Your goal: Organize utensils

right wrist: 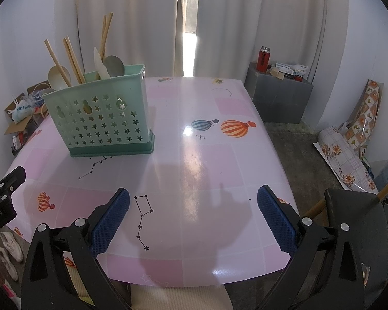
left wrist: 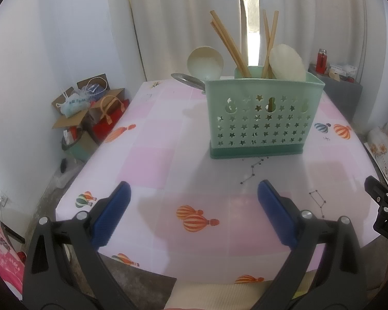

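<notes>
Two tongs [left wrist: 194, 208] [right wrist: 193, 213] agape, caddy [left wrist: 256, 121] ahead

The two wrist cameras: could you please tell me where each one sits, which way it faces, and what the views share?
Left wrist: rides the left claw, low at the table's near edge, facing the green utensil holder straight ahead; both blue pads show, wide apart, plus the right claw's edge.
Right wrist: rides the right claw, facing across the table toward the curtains; the holder sits upper left.
Shared: holder, chopsticks, balloon tablecloth, curtains.
</notes>
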The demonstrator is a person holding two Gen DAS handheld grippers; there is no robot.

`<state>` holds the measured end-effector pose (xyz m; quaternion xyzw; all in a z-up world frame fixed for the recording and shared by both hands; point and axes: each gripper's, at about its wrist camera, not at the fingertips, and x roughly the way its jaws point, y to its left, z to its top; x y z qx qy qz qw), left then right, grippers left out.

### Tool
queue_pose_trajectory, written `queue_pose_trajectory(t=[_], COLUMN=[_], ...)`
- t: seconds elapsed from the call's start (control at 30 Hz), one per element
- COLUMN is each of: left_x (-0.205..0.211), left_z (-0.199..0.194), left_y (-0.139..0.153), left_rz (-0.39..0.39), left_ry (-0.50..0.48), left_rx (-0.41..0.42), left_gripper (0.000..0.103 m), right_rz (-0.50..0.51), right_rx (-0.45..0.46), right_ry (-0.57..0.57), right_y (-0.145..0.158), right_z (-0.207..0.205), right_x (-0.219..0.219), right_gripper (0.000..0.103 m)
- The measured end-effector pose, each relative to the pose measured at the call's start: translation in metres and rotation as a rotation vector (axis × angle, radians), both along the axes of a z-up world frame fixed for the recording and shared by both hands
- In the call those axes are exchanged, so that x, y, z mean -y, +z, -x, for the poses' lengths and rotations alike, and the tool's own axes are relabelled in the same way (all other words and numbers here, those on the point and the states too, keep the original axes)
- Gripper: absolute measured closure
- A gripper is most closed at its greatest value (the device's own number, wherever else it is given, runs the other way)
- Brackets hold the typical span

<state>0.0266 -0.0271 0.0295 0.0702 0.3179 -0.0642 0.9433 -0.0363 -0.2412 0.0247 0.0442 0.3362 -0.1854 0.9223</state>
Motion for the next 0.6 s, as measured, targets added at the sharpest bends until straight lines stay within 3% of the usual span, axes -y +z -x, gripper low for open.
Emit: queue_pose_trajectory(t=[0.6], left_x=[-0.0014], left_z=[0.0021], left_y=[0.0006], left_rz=[-0.002], left_ry=[-0.004], left_rx=[0.001], left_gripper=[0.009], right_rz=[-0.003], right_rx=[0.003], right_ry=[0.005], right_y=[0.0000], right_z=[0.0008], right_x=[-0.0011], right_gripper=[0.007])
